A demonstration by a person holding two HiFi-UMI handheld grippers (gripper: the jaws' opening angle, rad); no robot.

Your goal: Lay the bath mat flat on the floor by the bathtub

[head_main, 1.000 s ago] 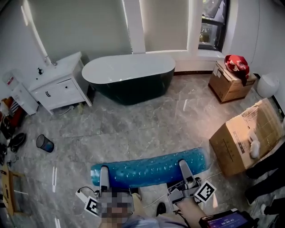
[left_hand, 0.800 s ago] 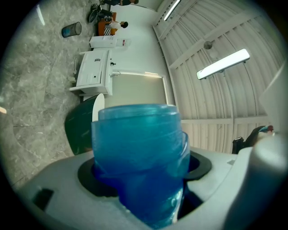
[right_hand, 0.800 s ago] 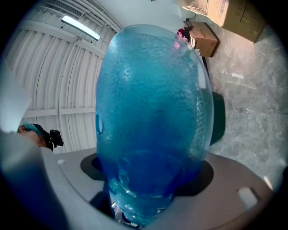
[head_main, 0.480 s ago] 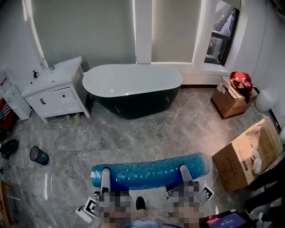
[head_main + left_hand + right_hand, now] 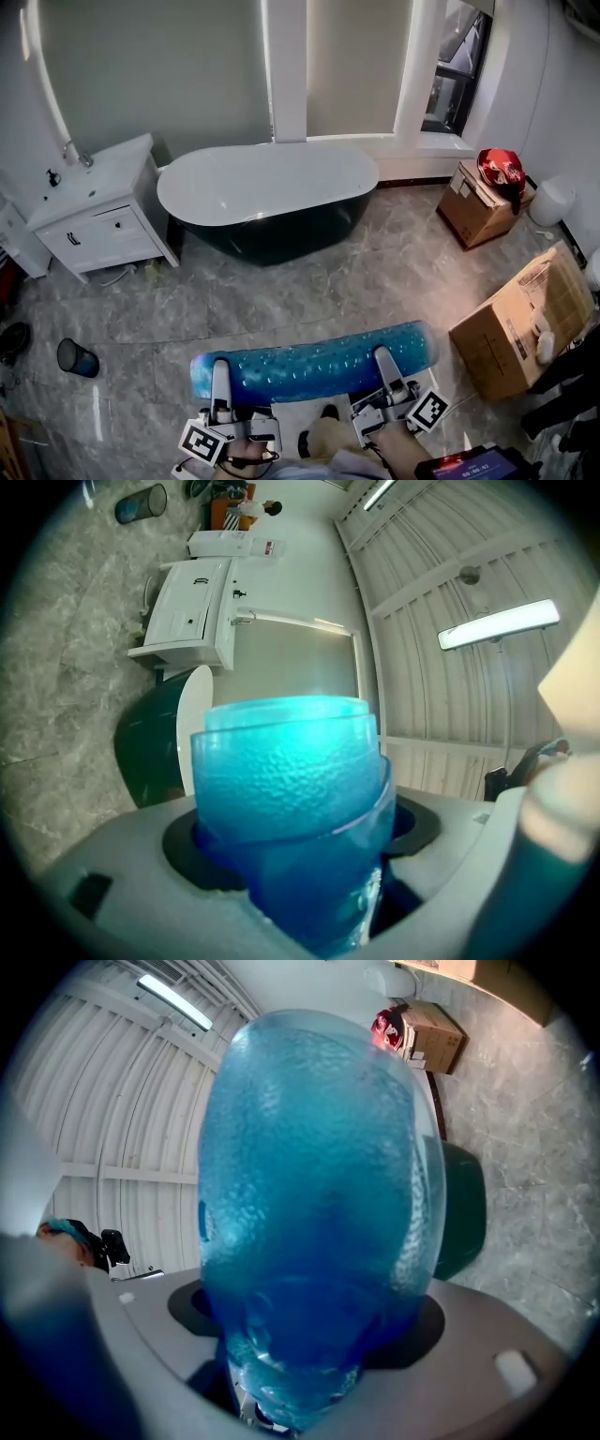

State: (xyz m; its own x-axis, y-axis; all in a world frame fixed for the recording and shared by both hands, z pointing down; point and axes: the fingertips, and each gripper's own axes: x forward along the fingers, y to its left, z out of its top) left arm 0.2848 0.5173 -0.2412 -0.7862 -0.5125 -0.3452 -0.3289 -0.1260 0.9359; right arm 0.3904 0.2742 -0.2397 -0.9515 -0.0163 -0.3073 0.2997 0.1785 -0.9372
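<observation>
A rolled blue translucent bath mat (image 5: 314,364) hangs level in front of me, above the grey marble floor. My left gripper (image 5: 221,375) is shut on its left part, my right gripper (image 5: 384,364) shut on its right part. The left gripper view is filled by the mat's (image 5: 291,789) rolled layers pinched in the jaws. In the right gripper view the bath mat (image 5: 314,1213) bulges over the jaws. The dark bathtub (image 5: 267,197) with a white rim stands well ahead of the mat, under the window wall.
A white vanity cabinet (image 5: 89,220) stands left of the tub. Cardboard boxes sit at right: one large and open (image 5: 525,319), one with a red item on top (image 5: 483,202). A small dark bin (image 5: 75,357) stands on the floor at left. Marble floor (image 5: 309,291) lies between mat and tub.
The view has shifted a little and the tub now sits slightly left in frame. Both grippers still hold the rolled mat level in the same way.
</observation>
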